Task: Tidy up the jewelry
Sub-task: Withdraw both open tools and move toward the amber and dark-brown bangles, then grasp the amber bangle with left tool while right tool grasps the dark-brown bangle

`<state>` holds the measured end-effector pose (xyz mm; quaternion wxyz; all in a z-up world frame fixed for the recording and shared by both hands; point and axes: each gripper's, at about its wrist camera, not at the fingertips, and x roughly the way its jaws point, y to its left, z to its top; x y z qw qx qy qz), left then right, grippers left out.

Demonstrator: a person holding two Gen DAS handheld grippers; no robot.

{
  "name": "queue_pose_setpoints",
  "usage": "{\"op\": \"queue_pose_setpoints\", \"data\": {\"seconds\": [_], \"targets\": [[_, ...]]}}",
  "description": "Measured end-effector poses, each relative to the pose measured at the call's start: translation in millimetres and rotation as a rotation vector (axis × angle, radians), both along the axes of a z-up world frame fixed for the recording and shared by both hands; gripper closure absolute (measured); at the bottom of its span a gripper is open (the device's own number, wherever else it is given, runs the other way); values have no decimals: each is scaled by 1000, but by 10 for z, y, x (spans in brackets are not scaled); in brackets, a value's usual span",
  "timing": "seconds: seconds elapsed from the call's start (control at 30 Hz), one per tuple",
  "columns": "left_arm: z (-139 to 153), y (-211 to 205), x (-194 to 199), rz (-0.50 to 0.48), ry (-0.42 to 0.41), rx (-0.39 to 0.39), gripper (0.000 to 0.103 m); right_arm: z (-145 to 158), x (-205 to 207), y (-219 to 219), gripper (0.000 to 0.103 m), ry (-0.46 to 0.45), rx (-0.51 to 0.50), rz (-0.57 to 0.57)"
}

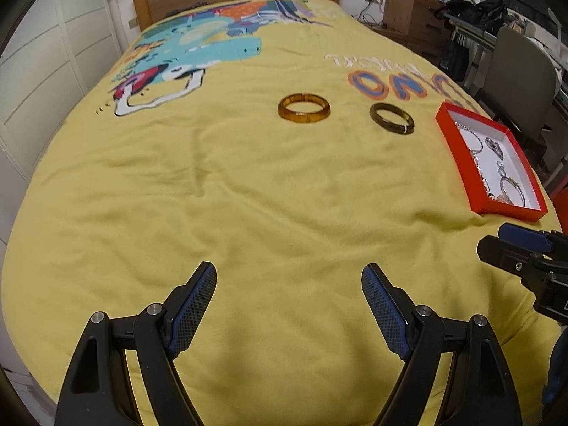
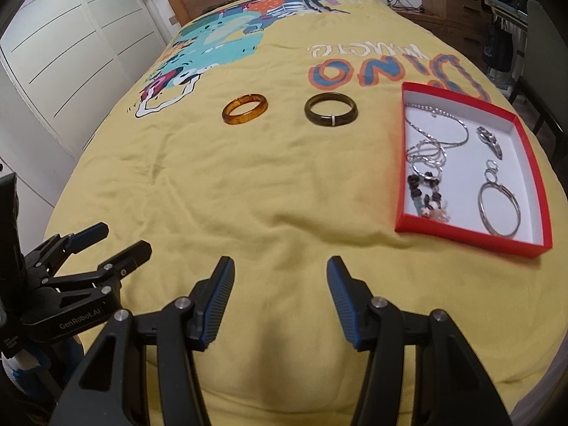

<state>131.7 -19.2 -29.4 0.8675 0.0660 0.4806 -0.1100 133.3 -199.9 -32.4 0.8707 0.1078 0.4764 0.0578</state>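
1. Two bangles lie on the yellow bedspread (image 2: 248, 195): an amber bangle (image 2: 245, 109), and a dark bangle (image 2: 331, 110) nearer the red box (image 2: 404, 163).
2. The box holds silver chains (perhaps beads too).
3. The left gripper (image 1: 288, 284) and right gripper (image 2: 280, 277) both gape, empty.

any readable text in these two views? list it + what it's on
"GenRobot.AI": on the body of the left gripper, read in the right wrist view.
"DINO": big orange-and-blue letters, upside down, on the yellow bedspread.
White lettering above "DINO" on the bedspread: upside down and blurred, not readable.
Small label lower on the left gripper's body: too small to read.
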Motion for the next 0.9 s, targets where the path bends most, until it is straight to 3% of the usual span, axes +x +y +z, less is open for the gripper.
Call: {"op": "queue_pose_setpoints", "data": {"seconds": [0.37, 0.67, 0.8, 0.9], "targets": [[-190, -7, 636, 38, 57, -25, 20, -61, 546, -226, 51, -9, 9, 0], [-108, -49, 1608, 77, 23, -57, 25, 42, 1367, -498, 52, -46, -55, -13], [-177, -105, 2054, 85, 51, -93, 32, -31, 1738, -588, 53, -20, -78, -18], [-269, -161, 2291, 86, 74, -97, 39, -111, 1959, -642, 60, 2, -85, -22]]}}
